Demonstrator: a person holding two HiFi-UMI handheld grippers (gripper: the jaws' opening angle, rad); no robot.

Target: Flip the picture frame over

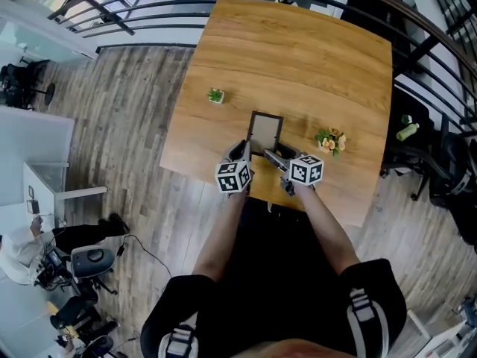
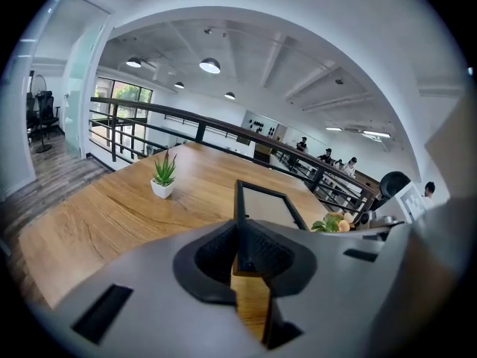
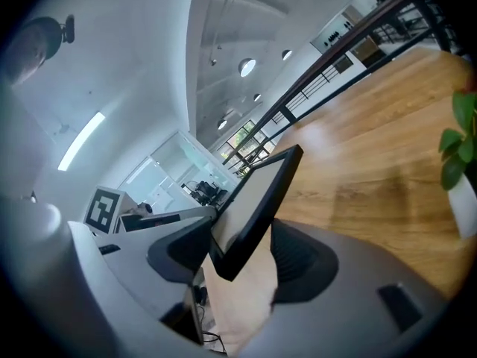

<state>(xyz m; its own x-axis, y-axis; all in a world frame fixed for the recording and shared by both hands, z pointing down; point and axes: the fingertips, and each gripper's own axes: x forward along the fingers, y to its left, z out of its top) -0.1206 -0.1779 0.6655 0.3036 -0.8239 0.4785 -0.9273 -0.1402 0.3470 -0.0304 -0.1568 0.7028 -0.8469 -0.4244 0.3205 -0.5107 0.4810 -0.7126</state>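
Note:
The black picture frame with a pale panel is over the near middle of the wooden table, its near end raised. My left gripper is shut on the frame's near left edge; in the left gripper view the thin edge is pinched between the pads of that gripper. My right gripper is at the frame's near right corner. In the right gripper view that corner lies slantwise between the jaws of the right gripper, with a gap beside it.
A small potted green plant stands left of the frame, also in the left gripper view as the white-potted plant. A little flower arrangement sits to the frame's right. A black railing runs behind the table; the table's near edge is just under my grippers.

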